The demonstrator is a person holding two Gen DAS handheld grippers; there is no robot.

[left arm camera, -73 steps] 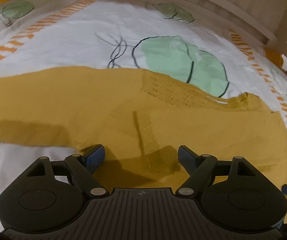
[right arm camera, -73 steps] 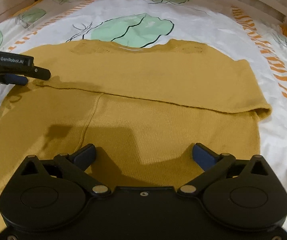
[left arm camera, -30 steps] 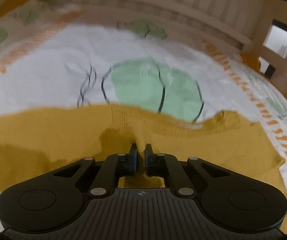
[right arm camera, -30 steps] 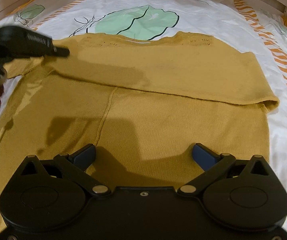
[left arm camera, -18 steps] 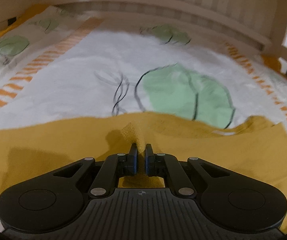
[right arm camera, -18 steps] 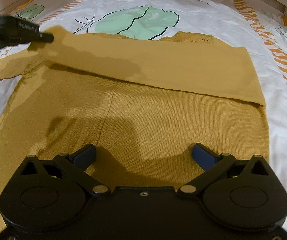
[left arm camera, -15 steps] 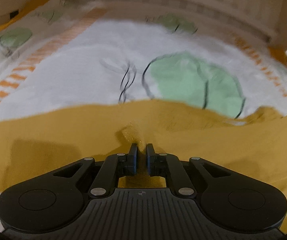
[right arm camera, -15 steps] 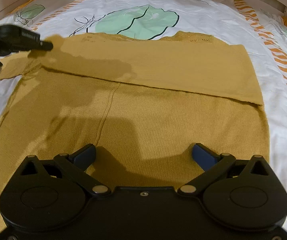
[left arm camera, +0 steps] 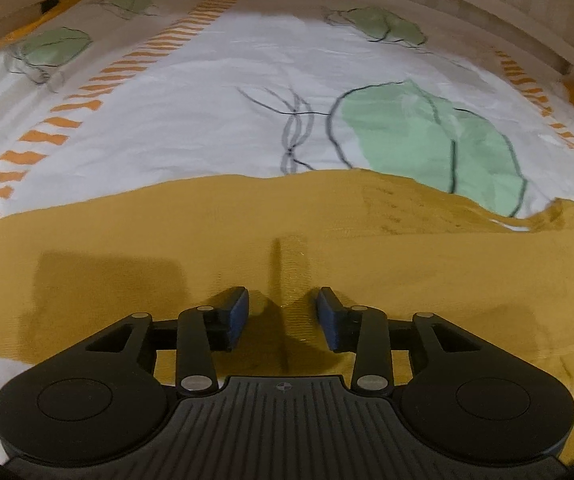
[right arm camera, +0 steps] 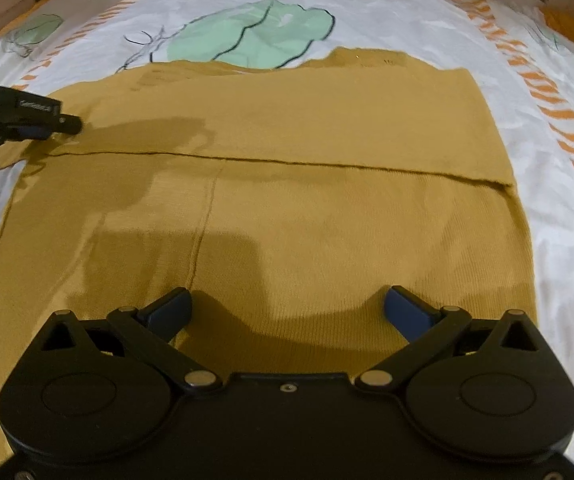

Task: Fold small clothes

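Letting go of the folded sleeve on the mustard-yellow knitted sweater [right arm camera: 287,184]

I am holding my left hand-held gripper [left arm camera: 283,314] with its jaws parted and empty, low over the sweater's left side, while my right hand-held gripper [right arm camera: 287,312] is hovering wide open above the near hem. The sweater is lying flat on the white leaf-printed bedsheet [right arm camera: 387,12], one sleeve folded across its far half. To fold well, I am judging I should keep that sleeve's edge straight, then pinch both near hem corners evenly and carry them far without dragging the layers.
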